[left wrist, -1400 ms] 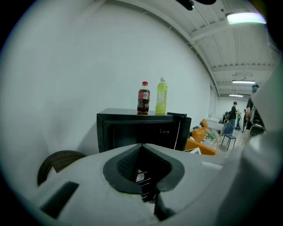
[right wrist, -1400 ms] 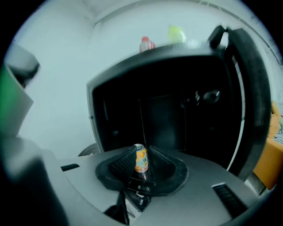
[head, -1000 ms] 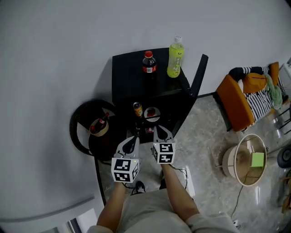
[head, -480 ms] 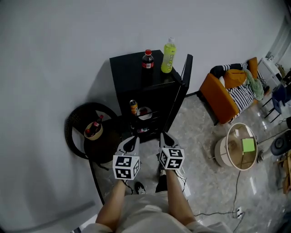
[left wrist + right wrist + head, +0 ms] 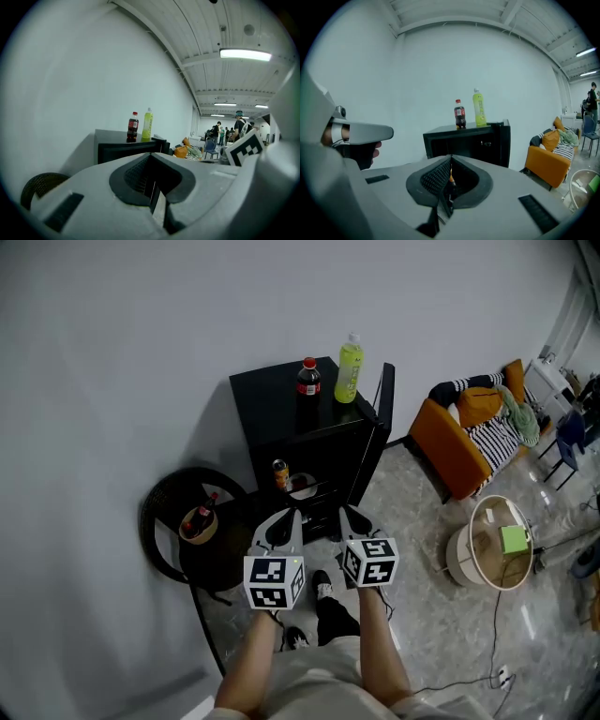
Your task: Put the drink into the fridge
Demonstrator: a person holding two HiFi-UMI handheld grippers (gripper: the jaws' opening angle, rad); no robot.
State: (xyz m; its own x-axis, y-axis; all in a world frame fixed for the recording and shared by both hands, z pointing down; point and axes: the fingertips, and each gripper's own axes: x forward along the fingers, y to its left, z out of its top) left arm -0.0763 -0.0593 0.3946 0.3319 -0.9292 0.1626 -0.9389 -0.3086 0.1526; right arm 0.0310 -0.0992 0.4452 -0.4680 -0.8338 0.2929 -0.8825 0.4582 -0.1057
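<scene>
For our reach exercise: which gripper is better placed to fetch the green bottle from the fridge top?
Right, probably: the green bottle stands almost straight ahead of the right gripper, while the left gripper sits further left, nearer the cola bottle. Both are shut and empty.

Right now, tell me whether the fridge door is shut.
No, the fridge door stands swung open, showing a can on a shelf inside.

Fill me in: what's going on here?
A person stands facing a small black fridge whose door is open. The left gripper and right gripper are both shut and empty, held short of the fridge. A cola bottle and a yellow-green drink bottle stand on top of it, neither touched. A can sits on a shelf inside.
</scene>
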